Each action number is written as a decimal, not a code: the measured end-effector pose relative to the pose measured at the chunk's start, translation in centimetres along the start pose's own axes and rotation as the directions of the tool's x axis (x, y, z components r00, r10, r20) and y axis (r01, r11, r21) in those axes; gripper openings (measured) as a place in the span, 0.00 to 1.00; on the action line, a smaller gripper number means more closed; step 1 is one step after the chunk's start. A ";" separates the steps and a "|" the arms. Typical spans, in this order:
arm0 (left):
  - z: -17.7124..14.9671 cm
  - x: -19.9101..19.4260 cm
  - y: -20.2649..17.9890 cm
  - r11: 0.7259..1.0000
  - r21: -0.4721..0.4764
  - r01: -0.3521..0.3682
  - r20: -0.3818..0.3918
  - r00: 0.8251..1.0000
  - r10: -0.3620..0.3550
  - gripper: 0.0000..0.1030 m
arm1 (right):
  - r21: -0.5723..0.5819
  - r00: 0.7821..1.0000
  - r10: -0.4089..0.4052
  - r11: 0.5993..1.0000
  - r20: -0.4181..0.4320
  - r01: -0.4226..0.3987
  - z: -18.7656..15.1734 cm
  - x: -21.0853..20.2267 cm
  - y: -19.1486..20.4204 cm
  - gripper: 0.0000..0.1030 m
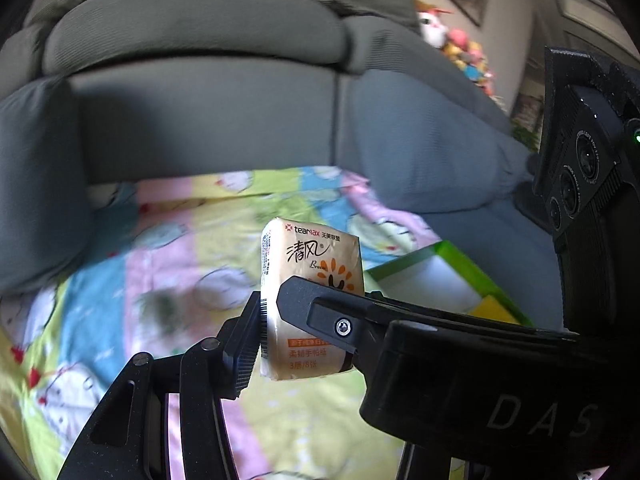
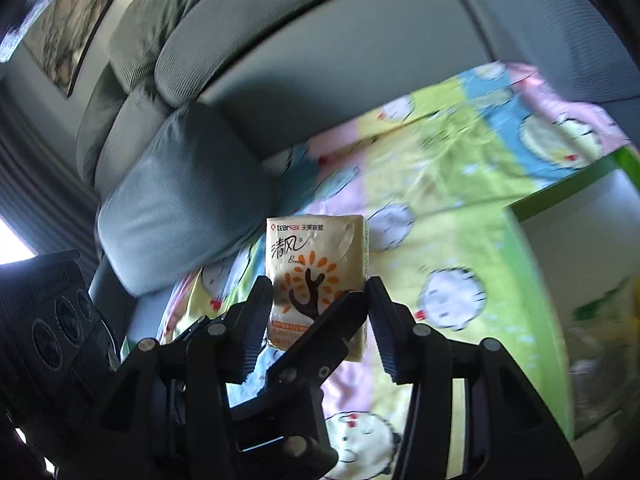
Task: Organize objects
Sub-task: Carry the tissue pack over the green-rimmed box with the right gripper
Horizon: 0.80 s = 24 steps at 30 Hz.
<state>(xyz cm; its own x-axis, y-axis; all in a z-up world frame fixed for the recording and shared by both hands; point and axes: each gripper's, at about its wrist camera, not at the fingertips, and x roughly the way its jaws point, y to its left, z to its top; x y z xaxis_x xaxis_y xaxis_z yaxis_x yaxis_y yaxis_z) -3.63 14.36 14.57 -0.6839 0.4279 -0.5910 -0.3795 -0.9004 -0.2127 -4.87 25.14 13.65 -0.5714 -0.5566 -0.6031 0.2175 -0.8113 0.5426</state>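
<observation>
Beige tissue pack (image 1: 310, 280) clamped upright between left gripper (image 1: 308, 320) jaws, held above cartoon-print blanket (image 1: 160, 280). Right gripper (image 2: 318, 312) jaws pinch same kind of tissue pack (image 2: 316, 264), a second black finger (image 2: 320, 340) crossing its front. Green-rimmed box (image 1: 440, 276) lies on blanket near packs. Grey sofa (image 1: 200, 120) with cushion (image 2: 180, 208) behind. Plush toys (image 1: 460, 52) blurred at far end.

Close wrist views, shared sofa (image 1: 200, 92)
</observation>
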 end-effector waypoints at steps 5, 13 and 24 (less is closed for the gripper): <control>0.4 1.4 -3.6 0.997 0.060 0.054 -0.009 0.998 -0.054 0.50 | 0.058 0.997 -0.032 0.998 0.072 0.028 0.4 -2.7 -3.2 0.47; 0.0 4.7 -7.9 0.985 0.095 0.141 -0.070 0.988 -0.134 0.50 | 0.162 0.985 -0.122 0.982 0.120 0.102 0.2 -5.6 -7.9 0.47; -1.7 8.8 -10.8 0.977 0.074 0.201 -0.205 0.962 -0.182 0.50 | 0.308 0.977 -0.196 0.937 0.082 0.162 -0.6 -5.7 -13.1 0.47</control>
<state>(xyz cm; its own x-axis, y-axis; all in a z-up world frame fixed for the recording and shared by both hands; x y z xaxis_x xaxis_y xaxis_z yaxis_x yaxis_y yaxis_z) -4.48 27.73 10.29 -0.4605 0.5595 -0.6891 -0.5541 -0.7877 -0.2692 -3.98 38.83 9.59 -0.6656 -0.3701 -0.6480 -0.1326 -0.7959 0.5907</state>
